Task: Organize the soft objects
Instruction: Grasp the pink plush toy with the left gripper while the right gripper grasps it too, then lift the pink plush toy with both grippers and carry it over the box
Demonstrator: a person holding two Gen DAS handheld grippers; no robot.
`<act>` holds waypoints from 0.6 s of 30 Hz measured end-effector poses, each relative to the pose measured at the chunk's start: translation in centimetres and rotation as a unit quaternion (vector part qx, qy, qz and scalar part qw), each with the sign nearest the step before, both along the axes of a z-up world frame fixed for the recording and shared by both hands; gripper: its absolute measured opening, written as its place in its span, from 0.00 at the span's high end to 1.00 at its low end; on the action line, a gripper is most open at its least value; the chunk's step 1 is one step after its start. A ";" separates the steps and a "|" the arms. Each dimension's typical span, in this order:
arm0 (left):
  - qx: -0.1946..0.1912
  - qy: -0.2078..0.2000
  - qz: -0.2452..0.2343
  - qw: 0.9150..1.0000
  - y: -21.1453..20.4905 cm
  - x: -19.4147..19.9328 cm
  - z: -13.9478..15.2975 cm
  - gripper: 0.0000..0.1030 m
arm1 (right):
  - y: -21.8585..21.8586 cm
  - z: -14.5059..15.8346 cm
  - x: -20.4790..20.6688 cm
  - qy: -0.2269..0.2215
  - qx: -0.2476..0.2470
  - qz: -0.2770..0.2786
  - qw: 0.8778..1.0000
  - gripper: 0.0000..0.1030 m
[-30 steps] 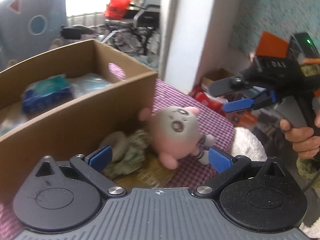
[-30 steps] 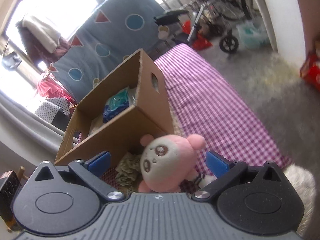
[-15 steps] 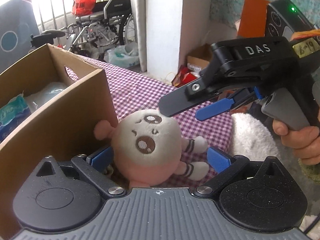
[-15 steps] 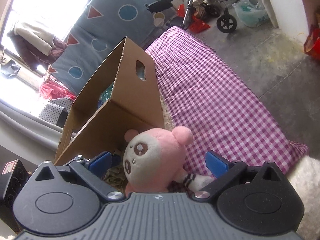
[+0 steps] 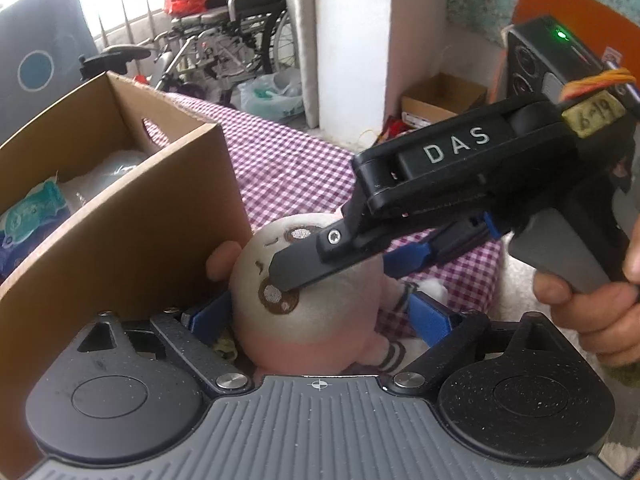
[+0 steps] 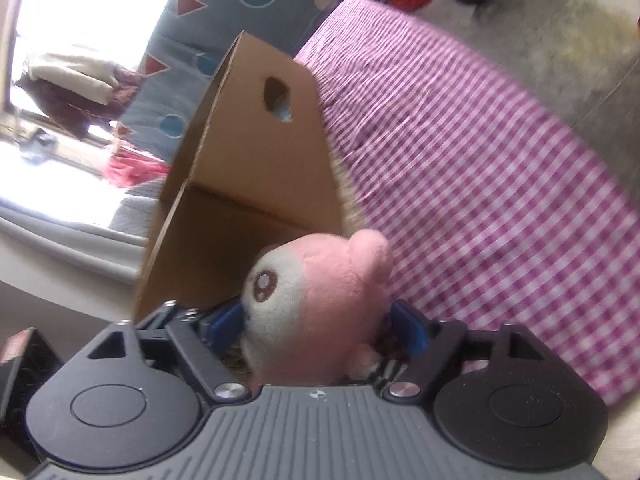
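A pink plush toy (image 5: 320, 320) with a white face lies on the purple checked cloth (image 5: 288, 168), against the corner of an open cardboard box (image 5: 120, 240). My left gripper (image 5: 320, 316) straddles the toy. Its jaws are closing, and the right finger (image 5: 430, 318) stands clear of the head. My right gripper (image 5: 336, 274) comes in from the right, held by a hand (image 5: 600, 312). One of its fingers lies across the toy's face. In the right wrist view that gripper (image 6: 316, 322) is closing, and both blue pads touch the plush toy (image 6: 320, 292) beside the box (image 6: 248, 160).
Tissue packs (image 5: 36, 208) lie inside the box. A crumpled green thing (image 5: 224, 346) shows under the toy. The checked cloth (image 6: 480, 160) runs on to the right. Beyond it are a wheelchair (image 5: 240, 32), a small box on the floor (image 5: 444, 96) and a blue cushion (image 6: 224, 12).
Both grippers have moved in over the toy. The right one came down from the upper right onto its head, and its fingers have narrowed against it. The left fingers narrowed slightly.
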State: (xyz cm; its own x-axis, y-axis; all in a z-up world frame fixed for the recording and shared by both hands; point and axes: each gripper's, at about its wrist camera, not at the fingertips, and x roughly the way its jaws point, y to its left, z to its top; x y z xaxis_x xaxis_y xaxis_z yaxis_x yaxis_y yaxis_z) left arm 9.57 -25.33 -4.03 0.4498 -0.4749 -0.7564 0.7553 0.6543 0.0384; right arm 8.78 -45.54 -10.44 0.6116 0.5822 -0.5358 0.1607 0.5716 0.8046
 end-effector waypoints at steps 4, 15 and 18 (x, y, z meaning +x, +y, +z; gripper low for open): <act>-0.011 0.005 0.001 1.000 0.2 0.0 0.4 0.11 | 0.3 0.4 -0.4 -0.005 -0.008 -0.011 1.000 0.28; -0.072 -0.014 -0.023 0.997 1.6 -3.0 3.7 0.12 | 0.8 5.2 -5.0 -0.024 -0.036 -0.048 0.998 0.28; -0.096 -0.022 -0.021 0.995 2.9 -3.9 5.3 0.12 | 2.0 7.6 -6.1 -0.033 -0.053 -0.050 0.997 0.28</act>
State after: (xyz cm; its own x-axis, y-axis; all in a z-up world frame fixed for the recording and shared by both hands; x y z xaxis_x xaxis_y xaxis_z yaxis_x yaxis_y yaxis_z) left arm 5.71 -22.40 1.29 0.4568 -0.6284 -0.6296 0.7829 0.6200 -0.0508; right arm 2.64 -43.57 -2.80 0.7000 0.4591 -0.5470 0.1692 0.6375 0.7516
